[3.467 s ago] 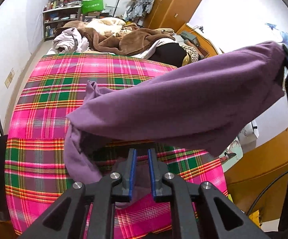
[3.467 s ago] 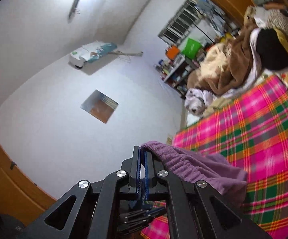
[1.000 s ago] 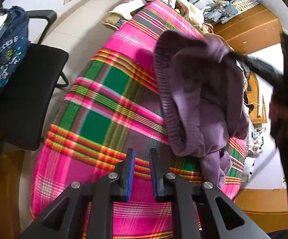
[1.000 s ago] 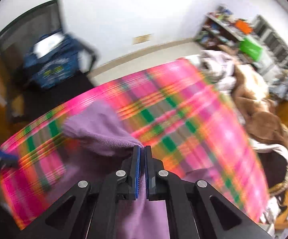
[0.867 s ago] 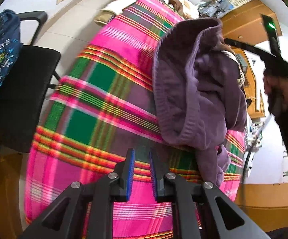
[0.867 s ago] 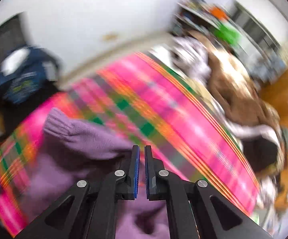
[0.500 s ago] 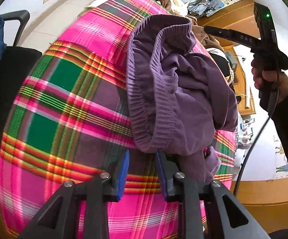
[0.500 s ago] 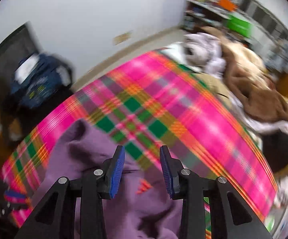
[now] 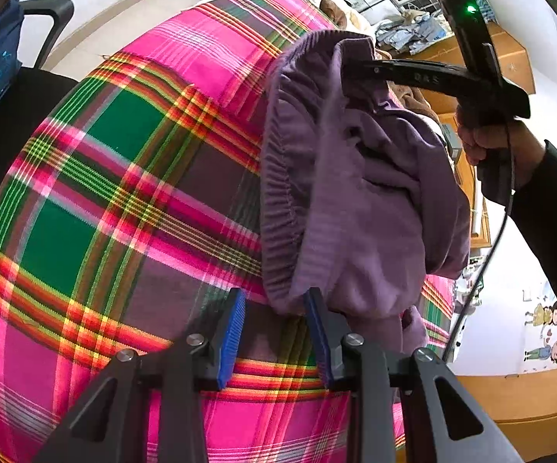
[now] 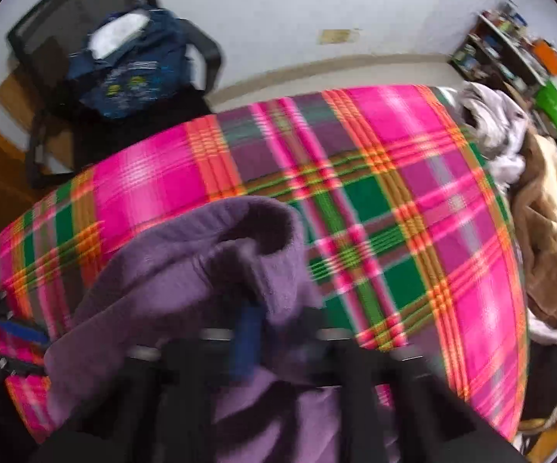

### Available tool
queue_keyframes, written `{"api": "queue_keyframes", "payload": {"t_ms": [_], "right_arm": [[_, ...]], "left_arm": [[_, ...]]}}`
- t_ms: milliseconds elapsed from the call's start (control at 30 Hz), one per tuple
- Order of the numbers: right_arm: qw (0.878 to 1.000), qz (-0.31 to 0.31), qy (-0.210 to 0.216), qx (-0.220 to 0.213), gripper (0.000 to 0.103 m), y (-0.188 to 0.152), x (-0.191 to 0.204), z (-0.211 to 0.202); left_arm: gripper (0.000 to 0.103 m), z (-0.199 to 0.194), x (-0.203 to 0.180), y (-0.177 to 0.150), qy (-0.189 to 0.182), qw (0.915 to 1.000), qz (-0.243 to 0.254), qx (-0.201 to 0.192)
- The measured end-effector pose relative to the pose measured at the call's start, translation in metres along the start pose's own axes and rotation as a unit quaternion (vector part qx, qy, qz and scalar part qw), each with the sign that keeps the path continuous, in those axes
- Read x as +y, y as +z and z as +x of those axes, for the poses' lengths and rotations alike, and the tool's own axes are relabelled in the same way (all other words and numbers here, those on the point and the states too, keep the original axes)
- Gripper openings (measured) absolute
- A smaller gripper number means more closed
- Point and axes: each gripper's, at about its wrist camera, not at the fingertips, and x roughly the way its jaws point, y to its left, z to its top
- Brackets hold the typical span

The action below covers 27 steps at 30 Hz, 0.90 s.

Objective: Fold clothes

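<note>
A purple fleece garment (image 9: 359,177) lies bunched on the pink and green plaid blanket (image 9: 124,177); it also shows in the right wrist view (image 10: 186,277). My left gripper (image 9: 274,332) is open, its blue pads on either side of the garment's near ribbed hem. My right gripper (image 10: 278,332) is open and blurred, with purple cloth between and over its fingers. In the left wrist view the right gripper (image 9: 351,67) reaches into the garment's far end, its tips hidden in the folds.
A black chair (image 10: 85,58) with a blue bag (image 10: 132,65) stands beyond the blanket's edge. A heap of brown and white bedding (image 10: 544,208) lies at the far side. Shelves (image 10: 517,50) line the wall. A wooden wardrobe (image 9: 510,50) stands behind.
Both grippers have opened. The garment, held stretched in the air earlier, now lies bunched on the blanket. My left gripper has moved up to its near hem.
</note>
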Motion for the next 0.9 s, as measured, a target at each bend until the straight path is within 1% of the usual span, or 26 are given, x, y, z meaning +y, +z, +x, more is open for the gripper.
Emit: {"api": "queue_keyframes", "payload": {"t_ms": [100,167,300,467,667,800,867,900], "right_arm": [[0.999,0.048,-0.022,-0.011,0.005,0.003,-0.022,-0.002],[0.996,0.079,-0.029,-0.013,0.005,0.002,-0.038,-0.001],[0.993,0.112,-0.042,-0.006,0.005,-0.008,-0.055,-0.002],[0.989,0.138,-0.045,0.001,0.006,-0.018,-0.062,0.002],[0.987,0.150,-0.048,0.012,0.006,-0.032,-0.061,0.013],[0.987,0.155,-0.049,0.012,0.006,-0.038,-0.061,0.014],[0.986,0.157,-0.050,0.012,0.006,-0.039,-0.061,0.014],[0.986,0.158,-0.050,0.010,0.006,-0.040,-0.060,0.012]], "left_arm": [[0.033,0.001,-0.002,0.000,-0.003,1.0000,-0.001,-0.004],[0.033,0.001,-0.004,0.001,-0.008,0.9999,0.000,-0.009],[0.036,0.006,-0.009,0.005,-0.018,0.9997,0.005,-0.017],[0.038,0.019,-0.007,0.023,-0.026,0.9994,-0.002,-0.020],[0.040,0.030,-0.006,0.044,-0.056,0.9973,-0.010,-0.047],[0.040,0.034,-0.009,0.053,-0.058,0.9966,0.002,-0.059],[0.039,0.038,-0.010,0.057,-0.057,0.9965,0.004,-0.061],[0.035,0.039,-0.010,0.059,-0.056,0.9966,0.005,-0.061]]}}
